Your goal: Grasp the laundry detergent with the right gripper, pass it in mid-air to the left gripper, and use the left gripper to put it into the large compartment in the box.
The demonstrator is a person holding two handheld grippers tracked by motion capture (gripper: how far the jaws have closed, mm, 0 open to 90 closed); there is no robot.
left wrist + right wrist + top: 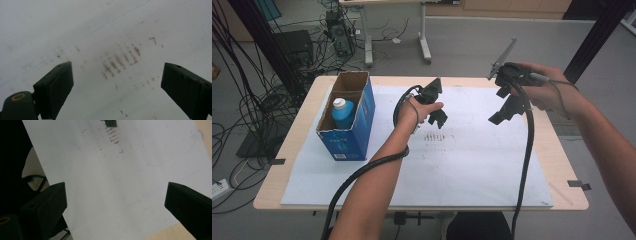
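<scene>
A grey floor surrounds the wooden table. Tangled black cables lie at nine o'clock; a white desk frame stands at twelve.

Left forearm is reaching in from the near edge toward the middle, its hand gripping the left gripper low, jaws pointing down and spread wide with nothing between them. Right arm is coming in from the near right, its hand holding the right gripper higher, tilted down-left, jaws likewise gaping and empty.
</scene>
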